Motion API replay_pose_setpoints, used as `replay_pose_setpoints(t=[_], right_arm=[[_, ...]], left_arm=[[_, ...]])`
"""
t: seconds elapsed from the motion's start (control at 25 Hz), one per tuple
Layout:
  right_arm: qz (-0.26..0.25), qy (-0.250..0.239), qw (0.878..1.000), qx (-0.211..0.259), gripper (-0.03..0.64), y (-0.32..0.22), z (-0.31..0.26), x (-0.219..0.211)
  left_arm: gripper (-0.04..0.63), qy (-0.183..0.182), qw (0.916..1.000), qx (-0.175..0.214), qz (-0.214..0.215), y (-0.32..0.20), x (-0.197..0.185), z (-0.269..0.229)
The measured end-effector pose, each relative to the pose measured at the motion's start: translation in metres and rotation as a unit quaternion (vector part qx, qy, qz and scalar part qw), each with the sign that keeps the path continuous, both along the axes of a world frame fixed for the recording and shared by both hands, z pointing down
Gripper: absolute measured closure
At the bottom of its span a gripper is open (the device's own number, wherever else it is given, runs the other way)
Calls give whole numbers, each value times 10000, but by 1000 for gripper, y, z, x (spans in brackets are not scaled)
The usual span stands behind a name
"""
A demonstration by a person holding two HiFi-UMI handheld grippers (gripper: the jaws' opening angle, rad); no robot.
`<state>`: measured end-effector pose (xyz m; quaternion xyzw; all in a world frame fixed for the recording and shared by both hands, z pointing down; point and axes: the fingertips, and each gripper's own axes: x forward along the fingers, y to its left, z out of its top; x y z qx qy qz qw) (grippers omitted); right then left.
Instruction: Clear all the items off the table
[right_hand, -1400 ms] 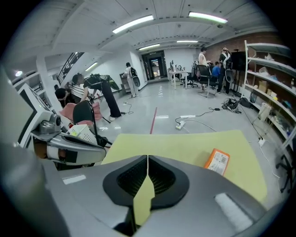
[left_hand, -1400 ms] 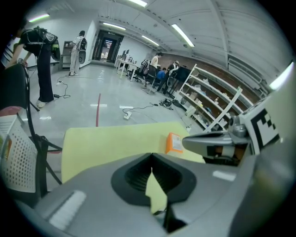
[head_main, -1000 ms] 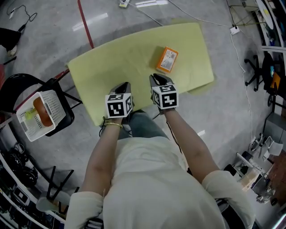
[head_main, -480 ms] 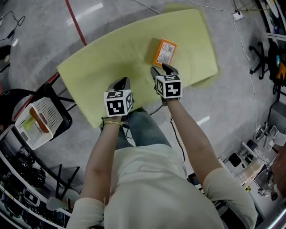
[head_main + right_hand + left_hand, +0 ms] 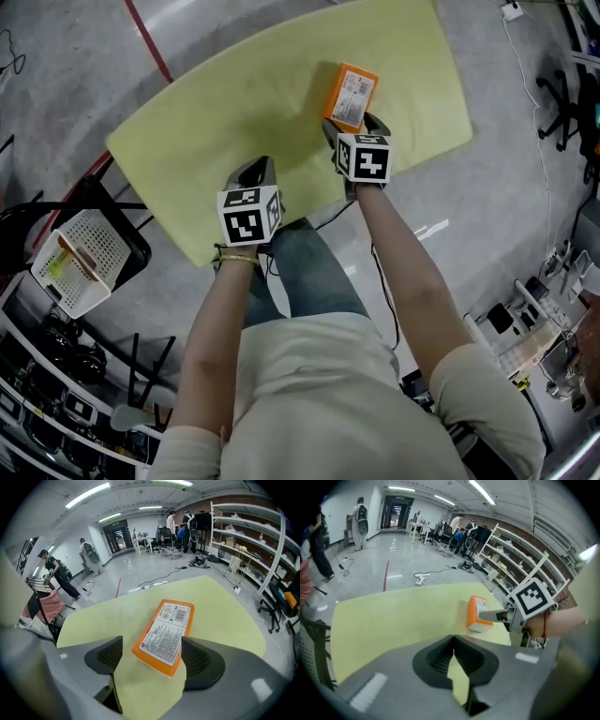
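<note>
Right claw (image 5: 352, 124) is held wide open over the far right part of the bench (image 5: 234, 103), its jaws having just been opening. In the right gripper view (image 5: 151, 651) the near end of the orange box (image 5: 165, 637) is seen between the two dark ribbed pads. The right pad is just beside the box's edge, the left pad is clearly apart from it, and no grip on the box is seen.

The orange box (image 5: 352, 92) is laid flat on the yellow-green bench top (image 5: 211, 602), with its white printed label and barcode turned upward. Nothing else is seen on the bench.

The left claw (image 5: 255, 169) is held above the near edge of the bench, well apart from the box. In the left gripper view (image 5: 453, 641) its jaws are seen closed together, with nothing between them but a narrow slit through which the bench top (image 5: 393, 620) shows. From that view the orange box (image 5: 477, 613) is seen further off to the right. A grey finger of the right claw (image 5: 497, 616) is seen reaching in at it, below its marker cube (image 5: 532, 599).

Off the bench, at the head view's left, a white basket (image 5: 80, 262) is set on a black chair (image 5: 127, 239), with some items inside it. A red line (image 5: 145, 37) is marked on the grey floor (image 5: 487, 216) beyond the bench.
</note>
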<state>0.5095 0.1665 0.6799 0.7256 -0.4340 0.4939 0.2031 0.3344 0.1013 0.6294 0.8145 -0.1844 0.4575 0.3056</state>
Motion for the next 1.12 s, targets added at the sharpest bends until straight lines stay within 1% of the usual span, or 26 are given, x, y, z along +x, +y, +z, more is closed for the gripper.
replay_pose_setpoints(t=[0.2,0.36,0.48,0.72,1.04,1.12], right_arm=[[239,94,9996,-96,189,-3,18,18],[515,114,9985,-168,162,-4,33,28],[597,137,9978,-238,145,-6,42,34],[674,17,9973,-281,129,-11,57,34],[890,-208,9954,-274,130,-13,67,28],[884,-259,9953,-285,143,-12,67,27]], left_arm=[[586,-58,9999,-87,1,6,4,11],[586,-117,9998,-168,35,9,4,21],[586,-145,9997,-175,43,6,3,26],[586,-172,9995,-255,-103,2,-3,33],[586,-228,9992,-268,-187,2,-16,38],[586,-227,9992,-275,-205,2,-18,37]])
